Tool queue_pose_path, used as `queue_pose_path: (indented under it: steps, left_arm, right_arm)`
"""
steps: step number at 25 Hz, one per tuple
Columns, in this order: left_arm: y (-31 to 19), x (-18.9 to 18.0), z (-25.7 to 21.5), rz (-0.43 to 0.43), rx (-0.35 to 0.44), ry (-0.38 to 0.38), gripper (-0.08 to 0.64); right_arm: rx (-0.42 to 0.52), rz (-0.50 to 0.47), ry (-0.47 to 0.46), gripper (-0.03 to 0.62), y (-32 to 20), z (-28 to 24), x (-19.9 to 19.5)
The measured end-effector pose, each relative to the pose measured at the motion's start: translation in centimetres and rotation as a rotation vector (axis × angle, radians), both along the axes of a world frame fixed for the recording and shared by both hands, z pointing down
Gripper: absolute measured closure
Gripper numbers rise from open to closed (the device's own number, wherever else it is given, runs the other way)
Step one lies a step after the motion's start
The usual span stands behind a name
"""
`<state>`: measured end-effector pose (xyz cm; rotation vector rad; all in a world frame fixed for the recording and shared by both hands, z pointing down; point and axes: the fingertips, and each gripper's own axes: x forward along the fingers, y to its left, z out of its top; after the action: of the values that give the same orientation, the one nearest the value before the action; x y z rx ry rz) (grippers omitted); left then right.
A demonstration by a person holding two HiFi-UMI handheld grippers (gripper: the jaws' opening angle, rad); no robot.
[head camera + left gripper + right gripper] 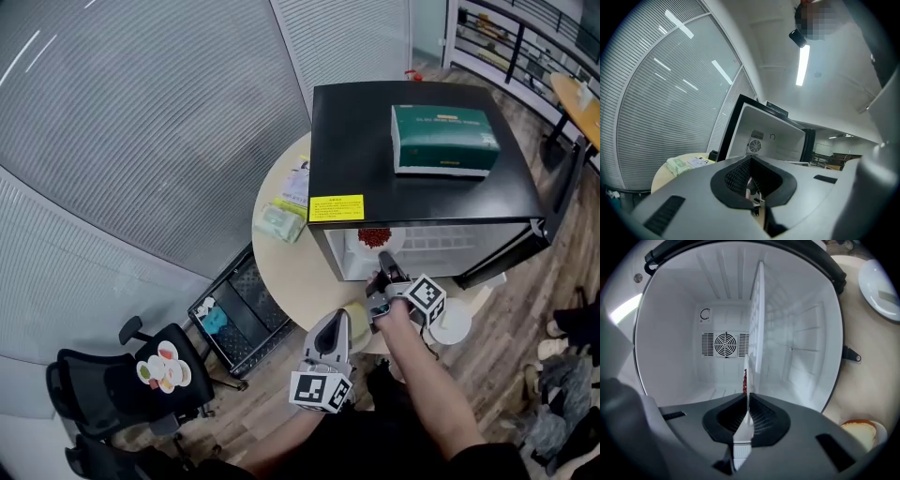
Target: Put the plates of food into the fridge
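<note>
A black mini fridge (422,159) stands open on a round table (281,262). My right gripper (382,267) is shut on the rim of a white plate (373,239) of red food, held at the fridge's mouth. In the right gripper view the plate (746,376) shows edge-on between the jaws of the right gripper (746,397), in front of the white interior (684,310) and its shelf (757,319). My left gripper (335,323) hangs lower, near the table's front edge, shut and holding nothing. In its own view the left gripper (754,197) points up at the fridge (773,136).
A green box (444,139) lies on top of the fridge. A wipes pack (279,222) sits left of it. Two more plates are on the table: a white one (881,287) and one with a pale cake (860,430). A black cart (230,314) and office chair (122,384) stand at the left.
</note>
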<state>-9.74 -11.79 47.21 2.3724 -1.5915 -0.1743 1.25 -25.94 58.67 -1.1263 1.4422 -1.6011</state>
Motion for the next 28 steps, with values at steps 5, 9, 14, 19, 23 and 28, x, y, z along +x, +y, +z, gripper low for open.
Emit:
queue_pose_path:
  steps: [5,9,14,19,23,28]
  left_arm:
    - [0.2,0.0,0.1,0.0,-0.004,-0.001,0.557]
    - [0.7,0.0,-0.3,-0.003,0.001,-0.002,0.557]
    - [1.7,-0.1,-0.4,0.009,0.008,-0.004,0.557]
    - [4.1,-1.2,-0.1,0.02,0.007,-0.01,0.557]
    - [7.1,-1.4,-0.1,0.07,-0.001,-0.014,0.557]
    - [11.2,-1.4,0.1,0.151,-0.013,-0.009,0.557]
  right_arm:
    - [0.041,0.019,0.031,0.551,0.0,-0.9,0.5]
    - [0.042,0.014,0.048,0.485,0.2,-0.7,0.7]
    - [0.063,0.016,0.09,0.483,3.7,-1.3,2.1]
    - [0.162,-0.075,0.439,0.485,11.1,-2.8,3.2]
    - [0.286,-0.121,0.842,0.562,16.8,-5.1,3.8]
    - [0.381,-0.063,1.129,0.583,23.3,-9.5,3.8]
